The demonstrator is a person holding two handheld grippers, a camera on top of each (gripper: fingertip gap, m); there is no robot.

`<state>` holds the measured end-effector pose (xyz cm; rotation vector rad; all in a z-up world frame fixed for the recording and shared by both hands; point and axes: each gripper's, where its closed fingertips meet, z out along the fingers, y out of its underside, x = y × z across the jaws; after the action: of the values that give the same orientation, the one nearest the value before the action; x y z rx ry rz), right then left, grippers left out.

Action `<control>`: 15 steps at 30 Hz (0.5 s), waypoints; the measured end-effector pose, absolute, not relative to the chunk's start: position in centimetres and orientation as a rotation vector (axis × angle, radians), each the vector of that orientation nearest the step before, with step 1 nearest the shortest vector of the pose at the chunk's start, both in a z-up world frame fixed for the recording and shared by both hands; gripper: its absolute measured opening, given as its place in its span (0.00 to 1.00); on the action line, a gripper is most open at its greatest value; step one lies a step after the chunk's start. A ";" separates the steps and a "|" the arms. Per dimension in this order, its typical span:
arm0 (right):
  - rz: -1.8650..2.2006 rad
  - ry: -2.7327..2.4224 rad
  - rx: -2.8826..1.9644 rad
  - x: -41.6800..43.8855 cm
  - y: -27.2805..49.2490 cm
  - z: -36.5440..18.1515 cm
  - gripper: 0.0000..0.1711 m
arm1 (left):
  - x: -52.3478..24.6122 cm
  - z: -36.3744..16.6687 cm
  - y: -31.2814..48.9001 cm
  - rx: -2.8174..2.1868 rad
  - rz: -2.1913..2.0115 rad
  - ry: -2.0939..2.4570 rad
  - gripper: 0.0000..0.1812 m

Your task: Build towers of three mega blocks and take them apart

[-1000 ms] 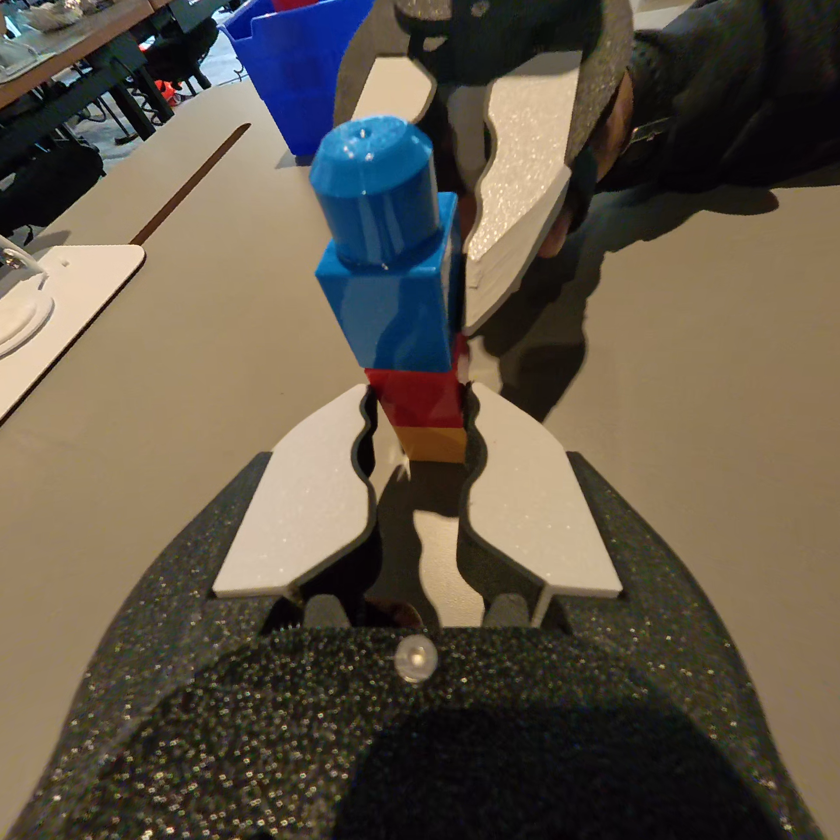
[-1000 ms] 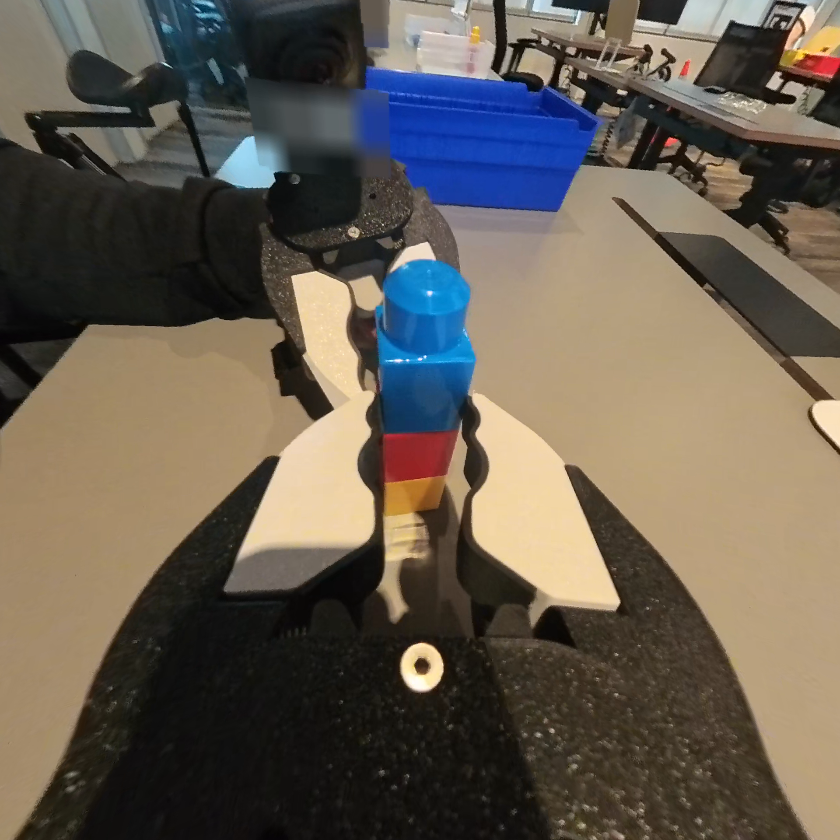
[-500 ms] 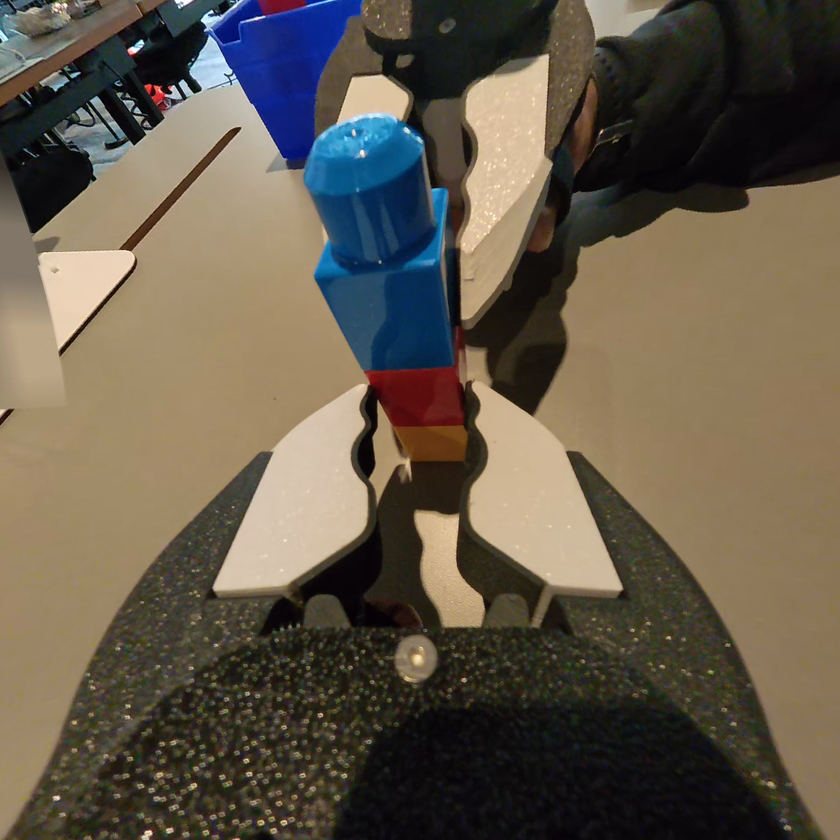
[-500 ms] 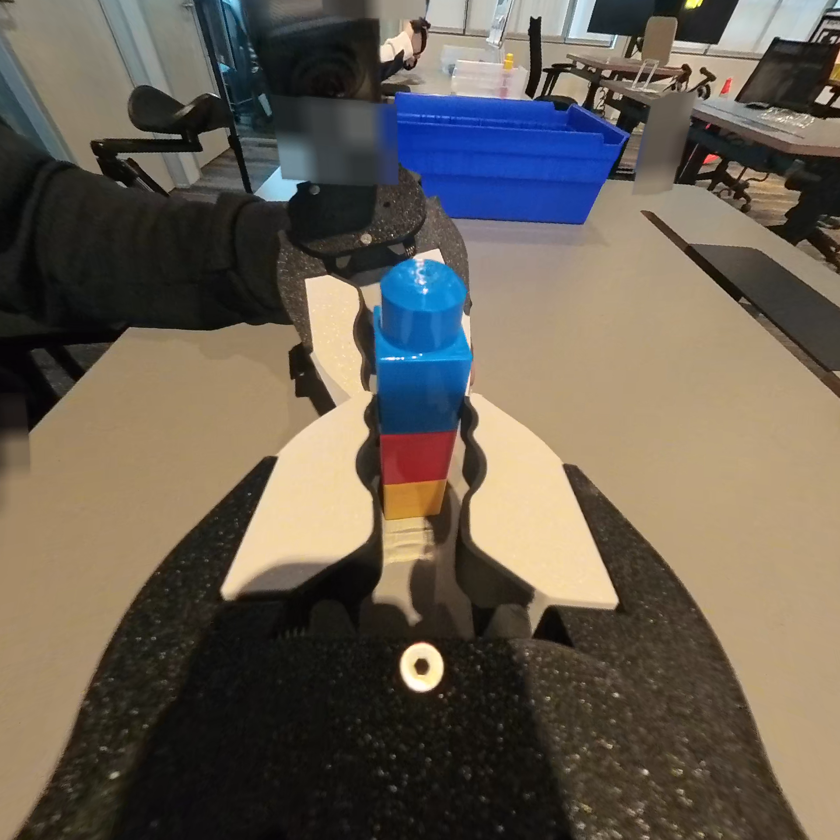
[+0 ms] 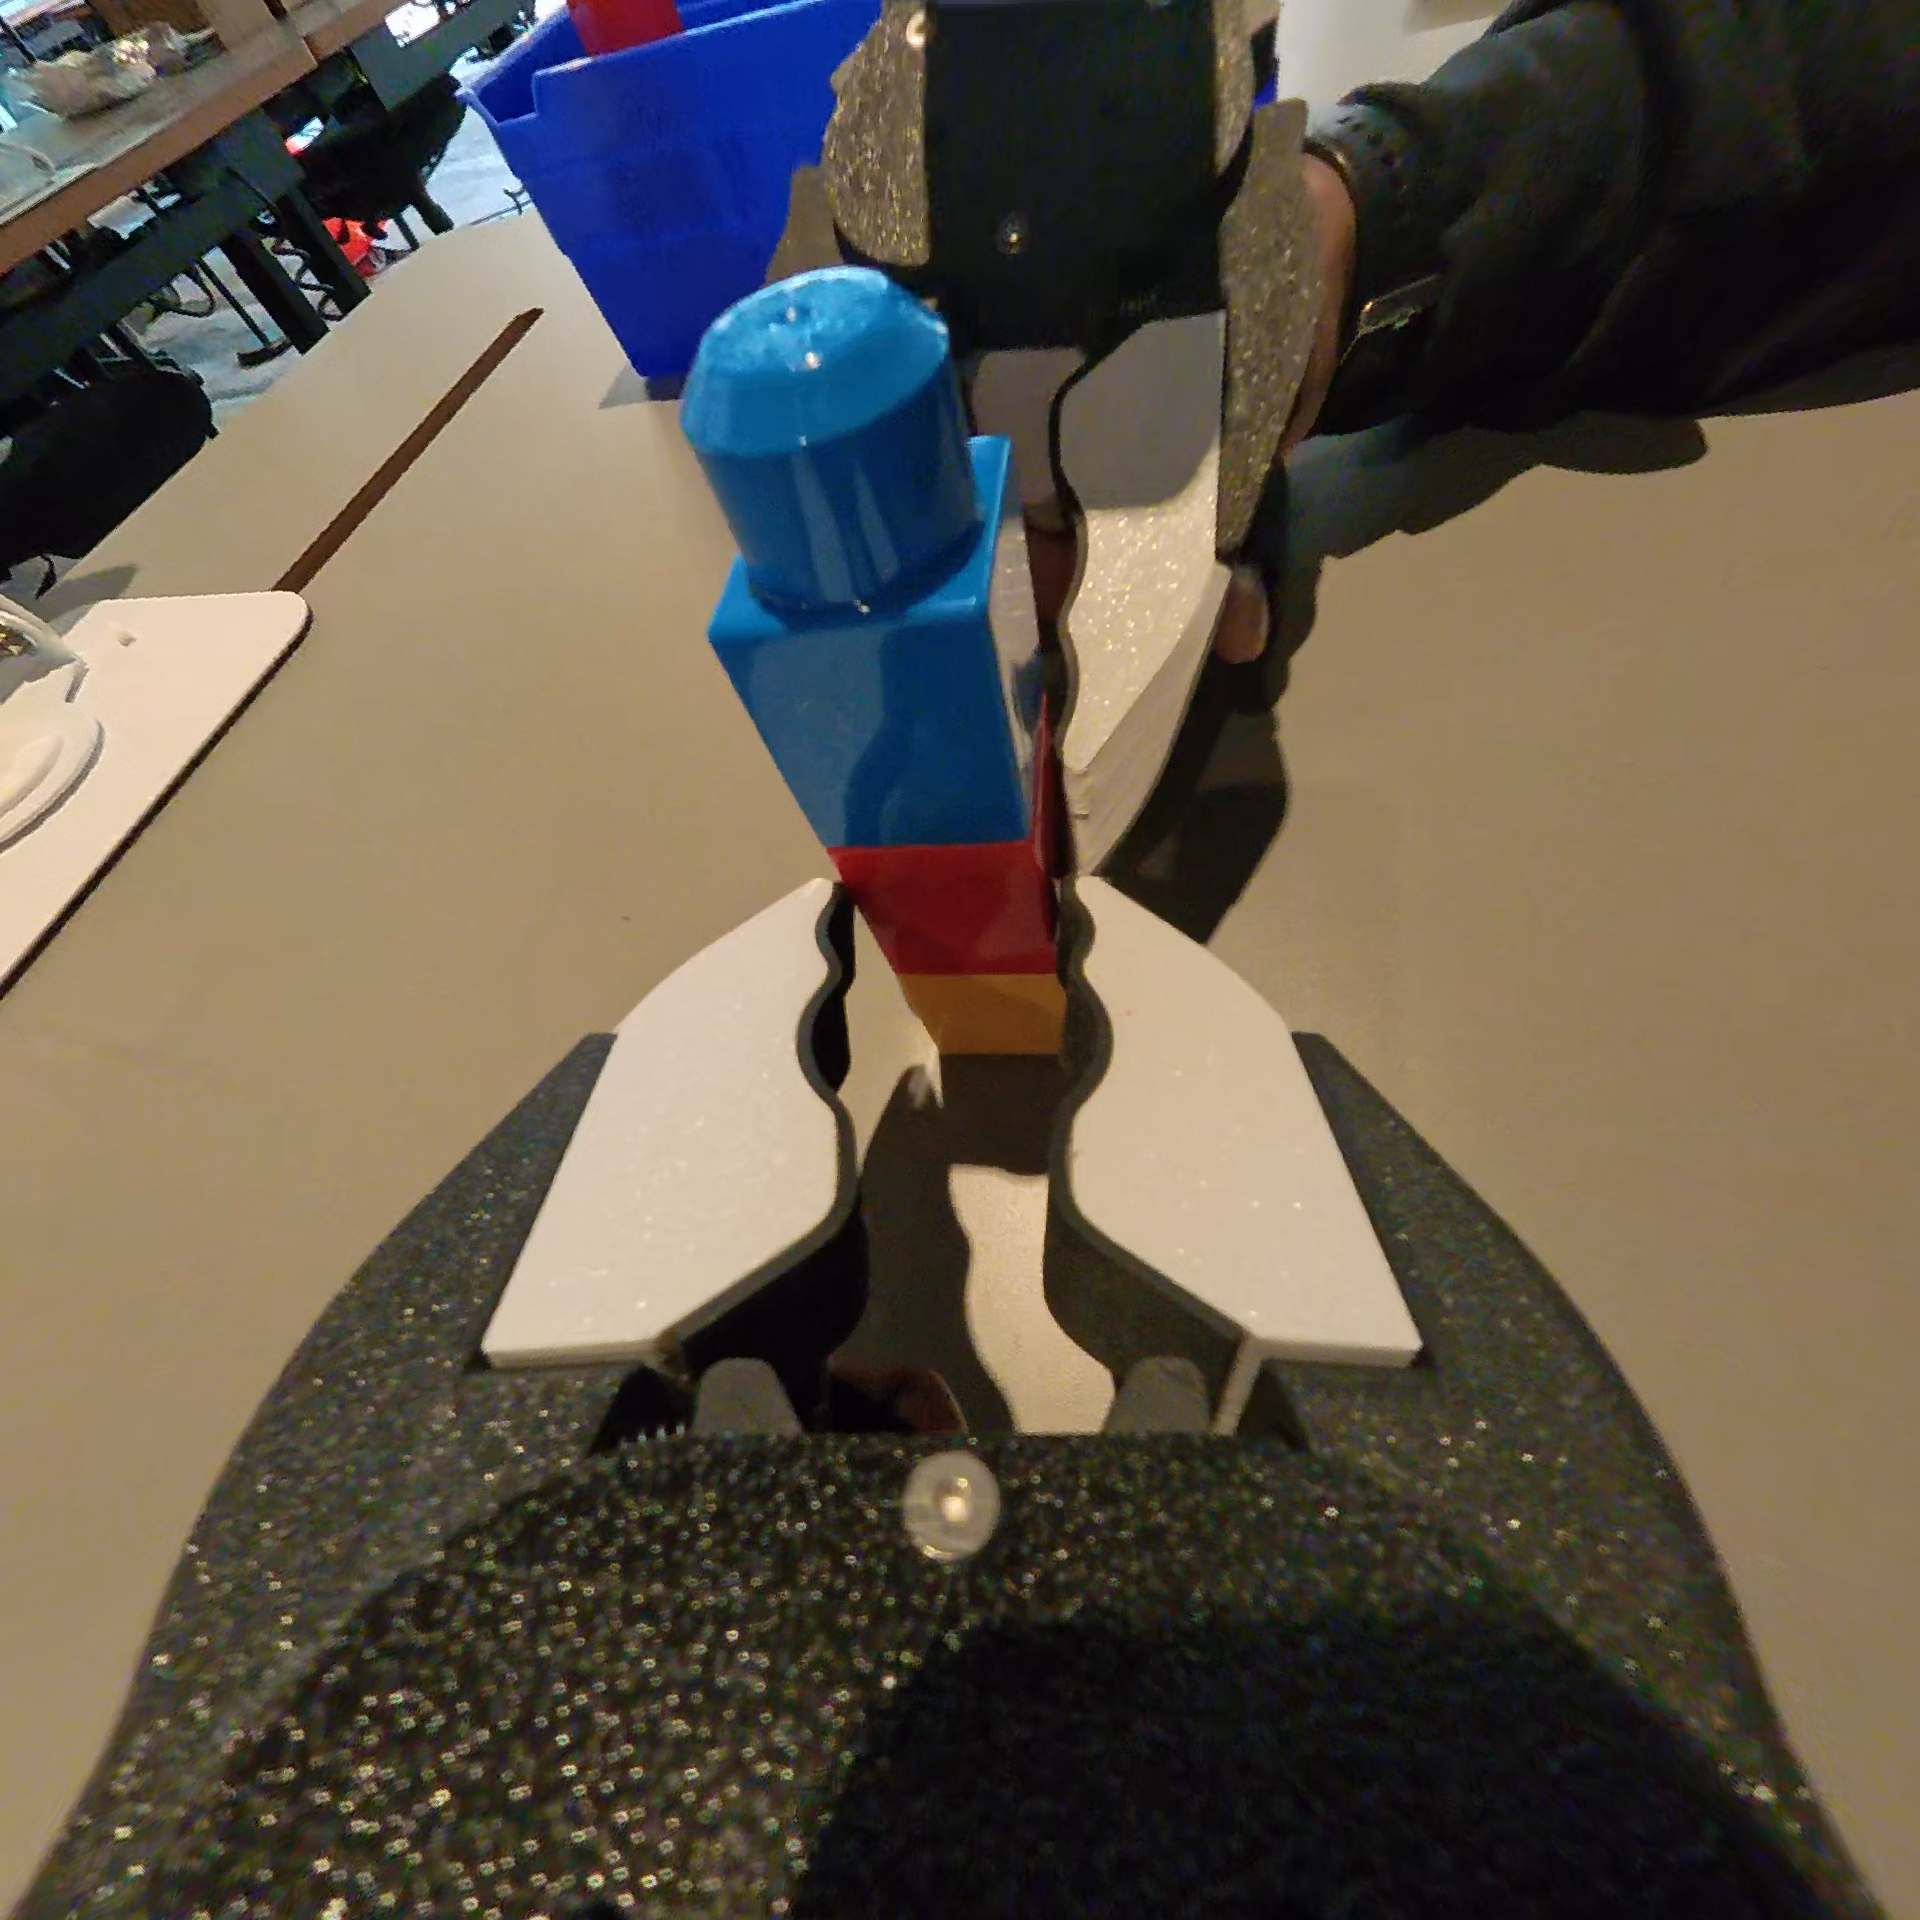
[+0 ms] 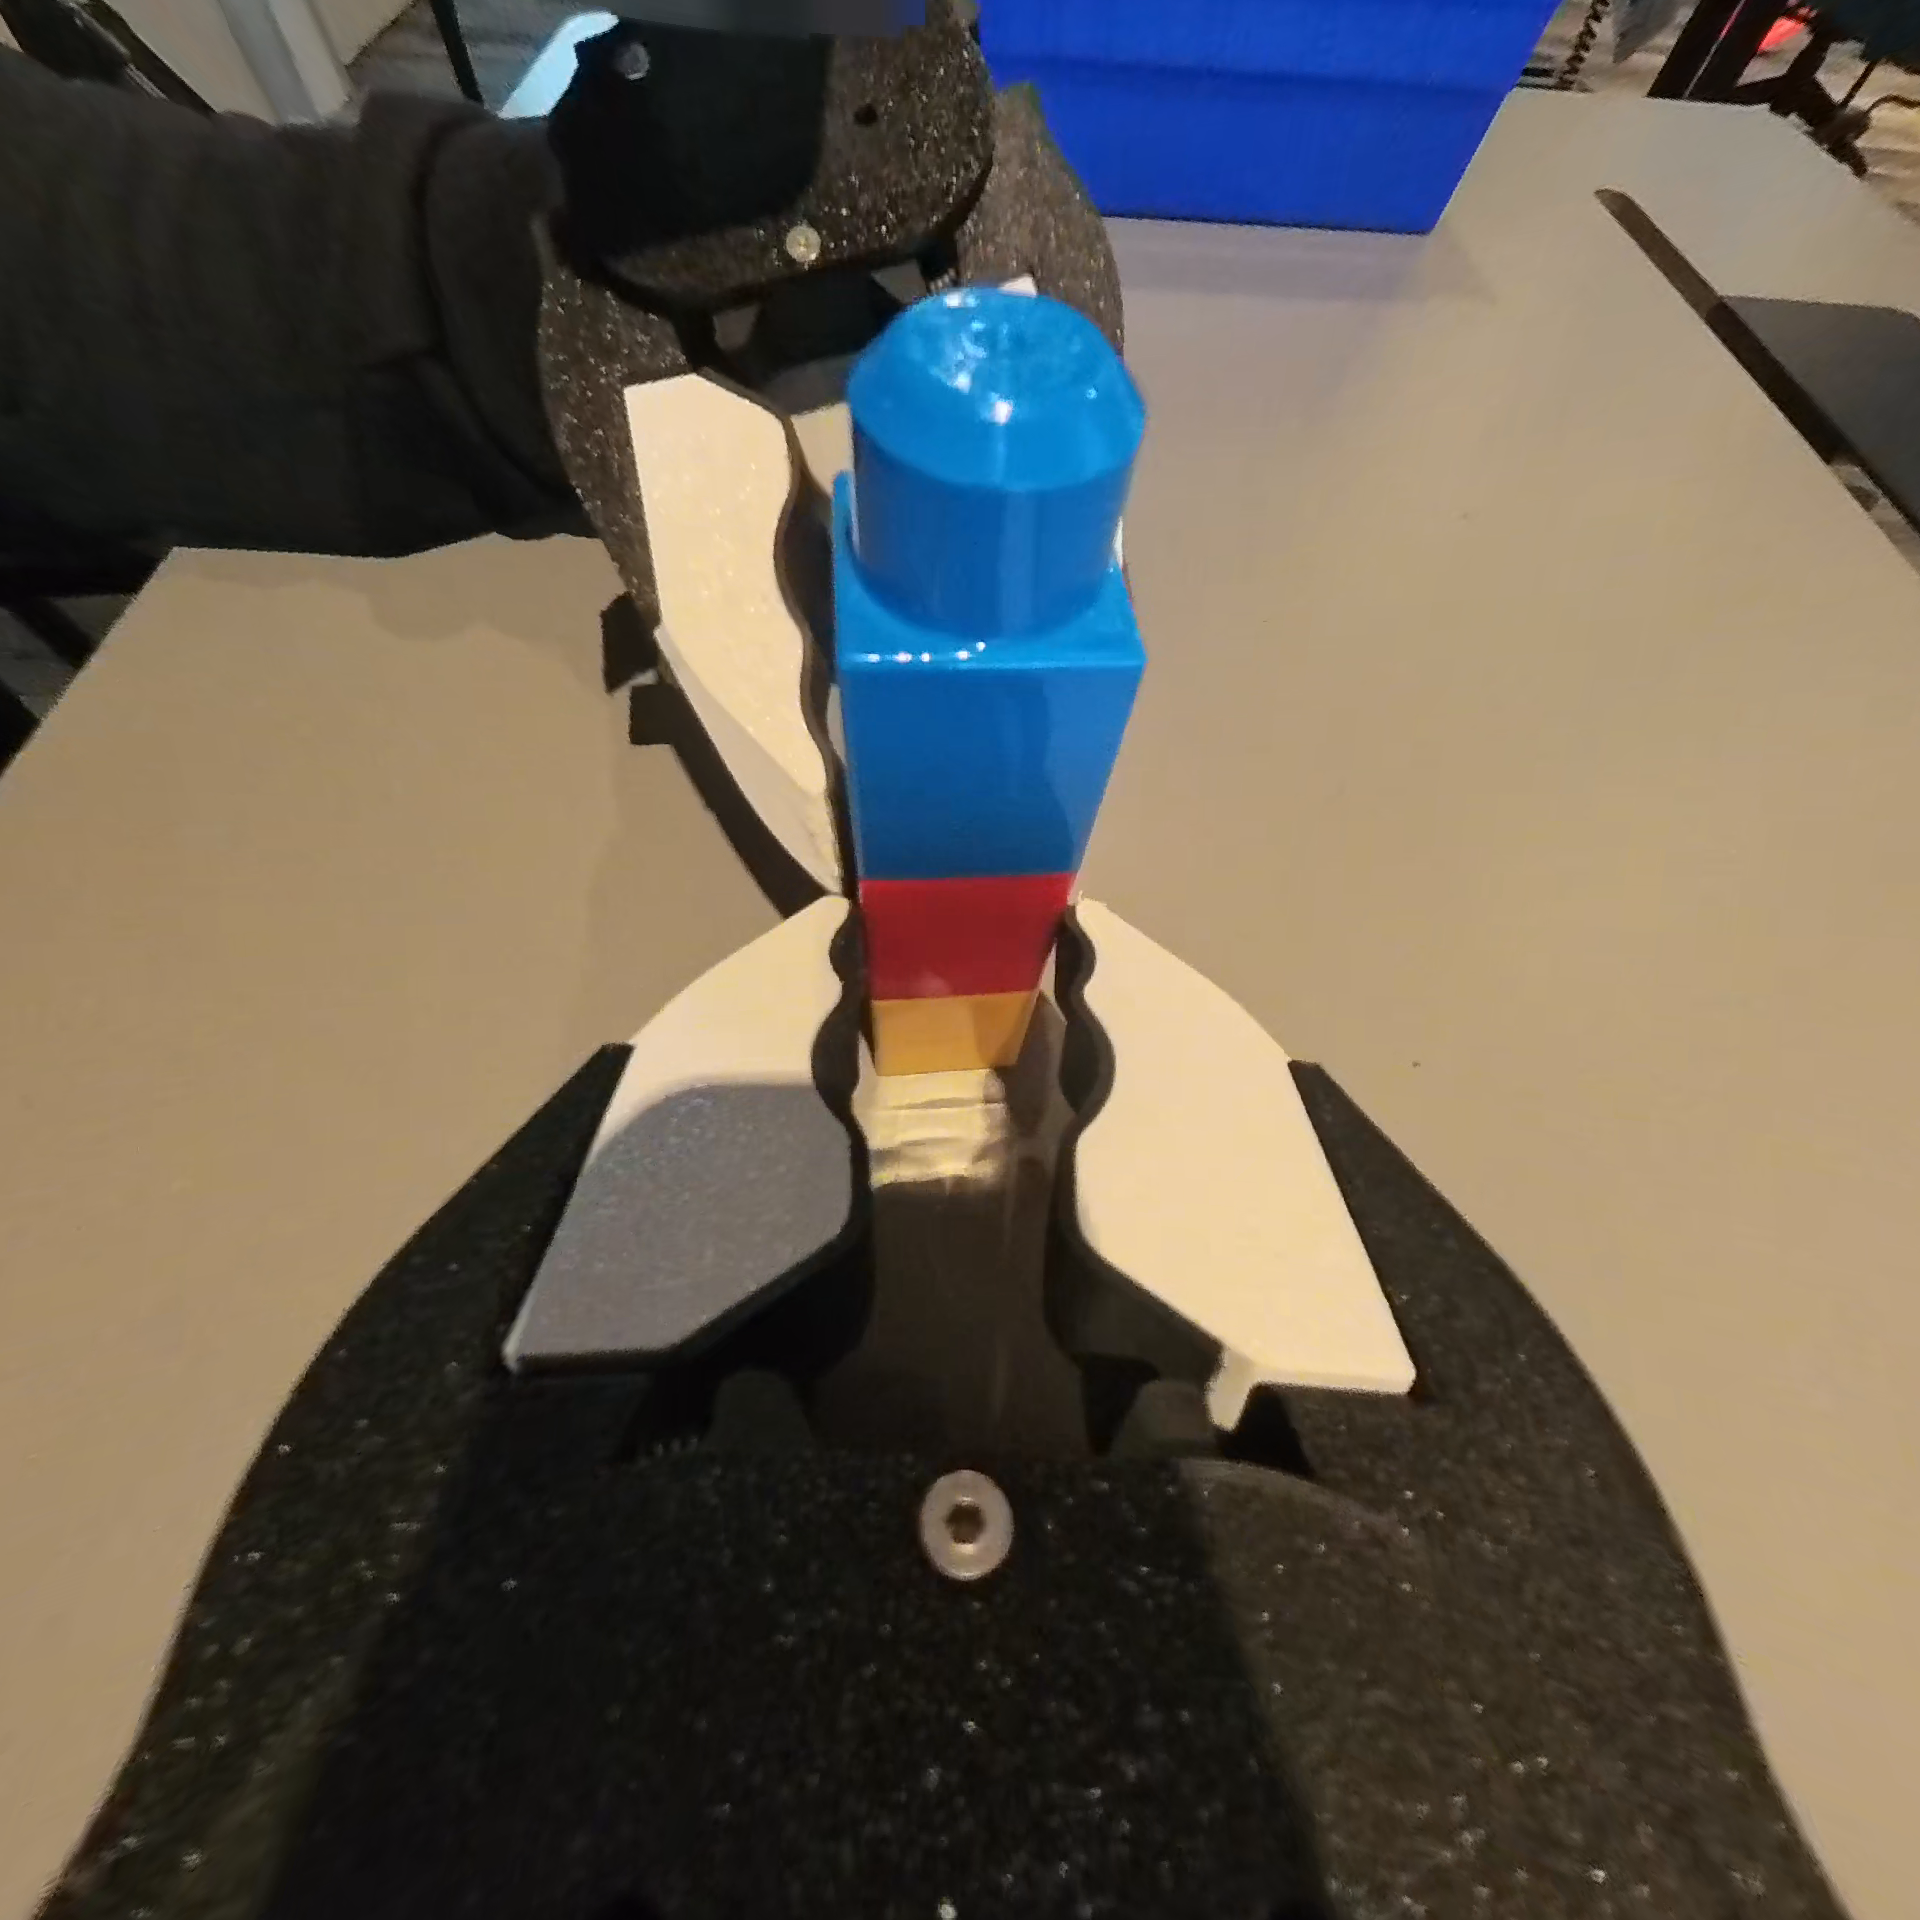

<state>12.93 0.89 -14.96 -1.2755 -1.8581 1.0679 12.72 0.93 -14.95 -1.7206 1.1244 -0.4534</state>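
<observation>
At frame centre, a glossy plastic tower stood on the matte grey counter (image 5: 1558,935): blue block (image 5: 883,717) with round stud, red block (image 5: 961,904), yellow block (image 5: 992,1013). Left claw (image 5: 951,914) and right claw (image 6: 956,925), white wavy-edged fingers, both pinched the red block.

No writing, labels, brand marks, numbers or signs that I can read in either wrist view.
</observation>
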 end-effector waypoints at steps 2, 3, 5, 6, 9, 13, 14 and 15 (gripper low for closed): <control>1.065 -1.846 -1.287 12.9 1.1 -14.9 0.21 | 12.4 -14.3 0.9 -1.694 -0.489 1.093 0.20; 1.064 -1.833 -1.289 12.9 1.3 -14.7 0.21 | 12.0 -13.8 0.9 -1.680 -0.515 1.060 0.20; 1.074 -1.760 -1.272 12.9 1.8 -13.2 0.20 | 10.6 -12.8 1.6 -1.669 -0.545 0.959 0.19; 1.084 -1.697 -1.256 13.0 2.3 -11.6 0.20 | 9.8 -12.4 2.1 -1.667 -0.547 0.898 0.19; 1.049 -1.422 -1.175 15.4 5.0 -3.5 0.21 | 7.7 -11.9 3.6 -1.696 -0.514 0.752 0.17; 0.836 -0.980 -1.115 26.5 11.6 7.6 0.20 | 7.1 -12.6 4.5 -1.755 -0.434 0.710 0.16; 0.752 -0.897 -1.147 30.0 13.7 8.6 0.20 | 7.2 -12.8 4.6 -1.766 -0.414 0.722 0.16; 0.671 -0.824 -1.204 33.4 16.0 8.7 0.20 | 7.4 -13.1 4.6 -1.776 -0.396 0.740 0.15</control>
<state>33.37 16.04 8.70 -1.2037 -0.8241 0.6707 7.41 4.61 -13.09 -1.7757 0.7404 -0.3958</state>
